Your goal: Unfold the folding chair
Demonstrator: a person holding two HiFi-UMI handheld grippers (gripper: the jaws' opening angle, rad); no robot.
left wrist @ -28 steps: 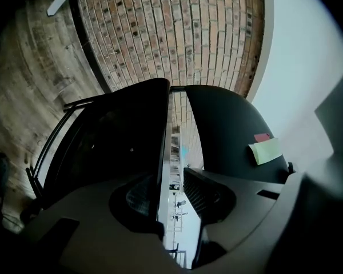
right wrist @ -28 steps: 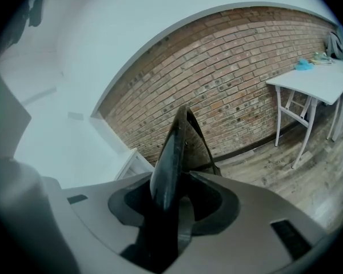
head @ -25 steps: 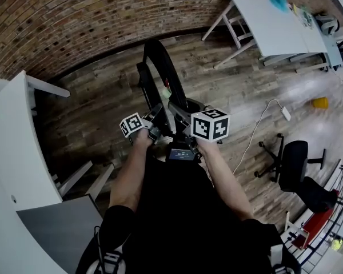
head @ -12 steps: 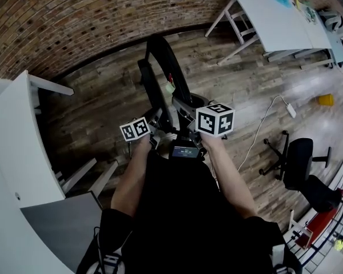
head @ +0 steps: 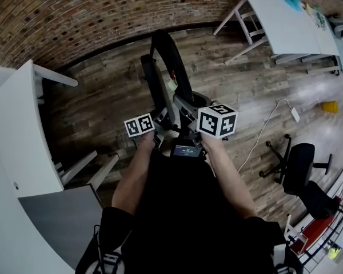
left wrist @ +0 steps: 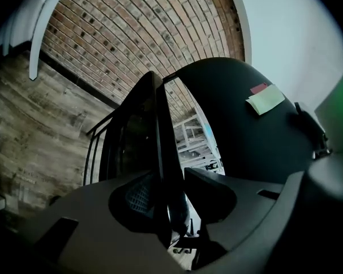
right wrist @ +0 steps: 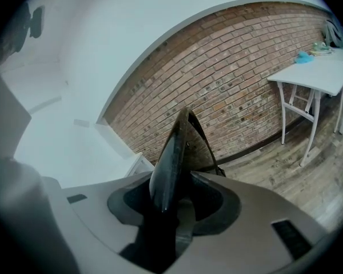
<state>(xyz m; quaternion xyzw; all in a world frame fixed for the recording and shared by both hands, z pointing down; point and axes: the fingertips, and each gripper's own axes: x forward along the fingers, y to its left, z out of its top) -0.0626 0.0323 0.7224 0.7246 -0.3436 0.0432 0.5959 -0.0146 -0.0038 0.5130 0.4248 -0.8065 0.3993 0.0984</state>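
Firmly, the left gripper [left wrist: 172,207] was clenched on a thin upright edge of the black folding chair [head: 167,61], the dark panel running down between its two jaws in the lower middle of the left gripper view. The right gripper [right wrist: 170,201] was likewise closed on a narrow black edge that rose like a blade from its jaws at the centre of the right gripper view. Each seemed to hold a different panel, probably so the two halves could be drawn apart about the hinge. In the head view the chair stood nearly flat and upright at upper centre on the brown wooden plank floor [head: 103,107], just ahead of the person's forearms, so the unfolding looked barely begun.

A pale green sticky note [left wrist: 266,100] sat on the rounded black panel at upper right of the left gripper view. Which panel was seat and which was back could not be told. The hinge and the chair's feet were hidden behind the grippers and their marker cubes. Whether the left gripper's right-hand jaw truly touched the panel was hard to make out in the dark. Beyond lay the red brick wall [right wrist: 228,90]
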